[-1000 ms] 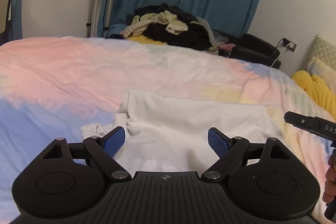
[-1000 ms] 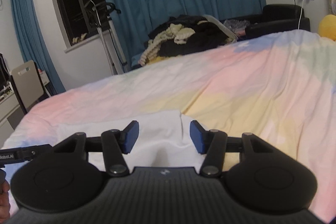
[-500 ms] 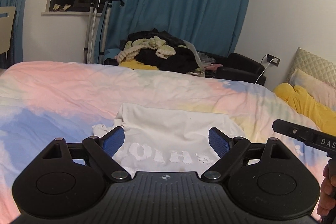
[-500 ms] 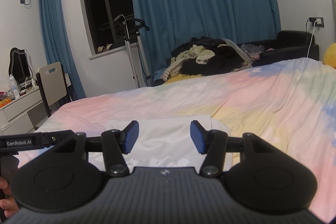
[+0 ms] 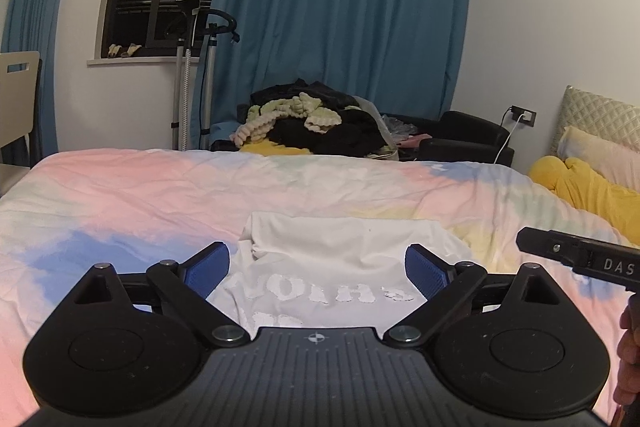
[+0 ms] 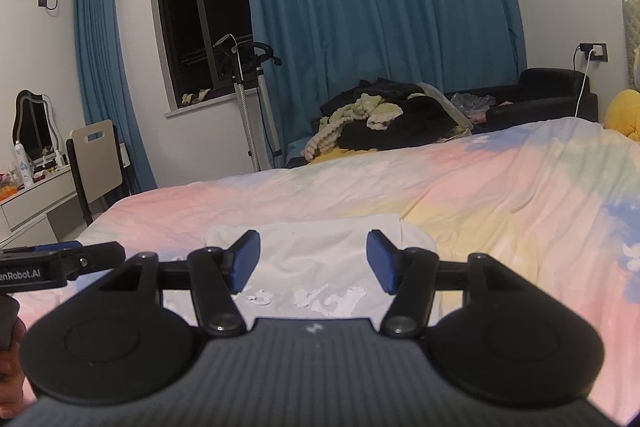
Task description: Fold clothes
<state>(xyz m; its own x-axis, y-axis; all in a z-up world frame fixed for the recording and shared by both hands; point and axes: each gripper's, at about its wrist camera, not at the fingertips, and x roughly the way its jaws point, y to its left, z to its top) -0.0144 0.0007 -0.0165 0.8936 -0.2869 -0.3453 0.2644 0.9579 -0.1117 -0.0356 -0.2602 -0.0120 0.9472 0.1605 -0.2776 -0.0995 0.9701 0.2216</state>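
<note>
Up close, we see the left hand-held gripper (image 5: 318, 269) spread wide, its jaws opening and nothing between the blue pads (image 5: 208, 269) but air; the white T-shirt (image 5: 340, 259) lies on the bed beyond them, untouched. Our right hand-held gripper (image 6: 312, 261) stands at a narrower gap, its jaws opening too, with nothing pinched between them. In the left wrist view the right device shows only as a black bar cut off at the right edge, with a few fingers (image 5: 628, 351) beside it; in the right wrist view the left one pokes in at the left edge in the same way.

The T-shirt is folded into a rough rectangle, a bunched bit of fabric sticking out at its left side. White lettering runs across its near part, cracked and partly hidden behind the gripper bodies, so we cannot read it. Its nearest edge is hidden as well.

Around it spreads the pastel bedspread (image 5: 140, 195), wrinkled in pink, blue and yellow. A yellow plush toy (image 5: 580, 187) lies by the pillow, cut off at the right. Beyond the bed a heap of dark and cream clothes (image 5: 312, 123) sits before the blue curtain (image 5: 340, 7).
</note>
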